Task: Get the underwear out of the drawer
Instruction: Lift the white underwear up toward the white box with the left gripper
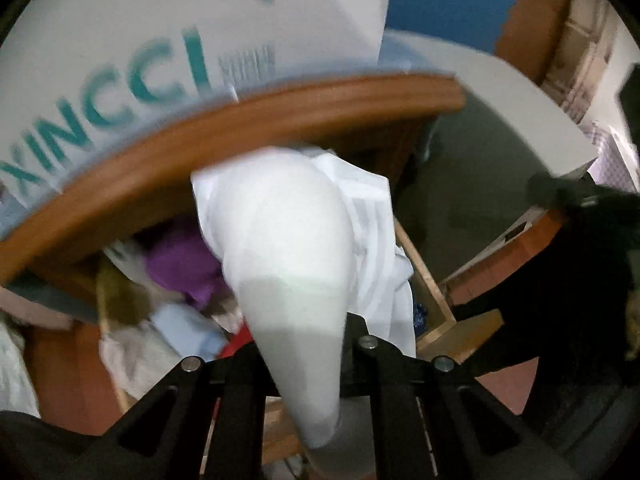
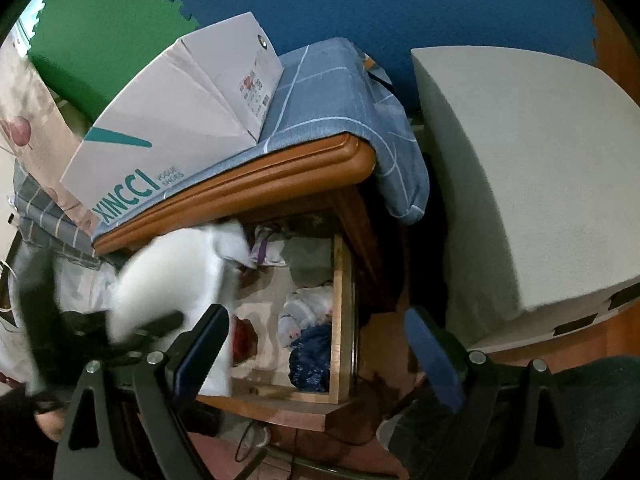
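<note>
The left gripper (image 1: 320,436) is clamped on a white fabric undergarment (image 1: 288,248), which hangs above the open wooden drawer (image 2: 340,320), just below the brown wooden cabinet top (image 2: 248,188). Purple (image 1: 180,260) and pale blue (image 1: 188,328) clothes lie inside the drawer. The right gripper (image 2: 320,356) hovers over the drawer's front, its jaws wide apart around nothing. A white cardboard shoebox (image 2: 168,128) sits on the cabinet top.

Left tongs (image 1: 316,420) tips hidden behind white underwear (image 1: 288,248), drawer (image 1: 428,280) contents motion-blurred
</note>
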The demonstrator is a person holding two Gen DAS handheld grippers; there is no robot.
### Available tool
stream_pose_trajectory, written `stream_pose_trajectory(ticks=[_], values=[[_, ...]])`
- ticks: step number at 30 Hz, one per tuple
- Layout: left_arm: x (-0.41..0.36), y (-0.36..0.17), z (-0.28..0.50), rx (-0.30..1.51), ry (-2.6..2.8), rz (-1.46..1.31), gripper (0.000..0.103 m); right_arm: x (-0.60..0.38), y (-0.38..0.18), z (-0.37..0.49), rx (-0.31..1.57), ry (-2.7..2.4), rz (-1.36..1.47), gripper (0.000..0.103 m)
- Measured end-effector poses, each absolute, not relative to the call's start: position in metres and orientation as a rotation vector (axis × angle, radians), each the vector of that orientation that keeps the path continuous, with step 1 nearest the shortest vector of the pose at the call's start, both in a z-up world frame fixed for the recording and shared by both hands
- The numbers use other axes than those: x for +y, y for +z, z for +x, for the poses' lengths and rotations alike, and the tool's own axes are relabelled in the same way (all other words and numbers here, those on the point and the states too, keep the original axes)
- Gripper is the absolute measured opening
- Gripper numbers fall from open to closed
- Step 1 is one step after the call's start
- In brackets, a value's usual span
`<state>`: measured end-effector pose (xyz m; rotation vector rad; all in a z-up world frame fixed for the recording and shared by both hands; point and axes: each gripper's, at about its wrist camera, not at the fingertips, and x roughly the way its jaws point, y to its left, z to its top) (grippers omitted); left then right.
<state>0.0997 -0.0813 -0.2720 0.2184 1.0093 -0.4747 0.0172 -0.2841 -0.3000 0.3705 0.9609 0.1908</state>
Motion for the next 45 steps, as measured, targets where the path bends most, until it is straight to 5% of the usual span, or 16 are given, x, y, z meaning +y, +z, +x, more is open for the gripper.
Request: stream_pose_trajectory(ticks=[13,22,31,45], values=[[-0.023,-0.164,0.034,0.718,-0.470,0.197,0.008,-0.274,-0.302,0.018,0.984,0.177,0.298,0.092],[-0.001,-0.049,0.058,0.501,-0.389,0.147,0.008,-0.269,-0.301,0.017,0.988,0.176,0.265,0.092],[0.024,0.006,0.133,0.477,-0.285,0.102,0.008,-0.267,-0.301,0.017,0.993,0.178,0.254,0.092],[0.029,-0.060,0.247,0.740,-0.180,0.132,0.009,-0.262,-0.302,0.018,1.000,0.187,0.231,0.092]])
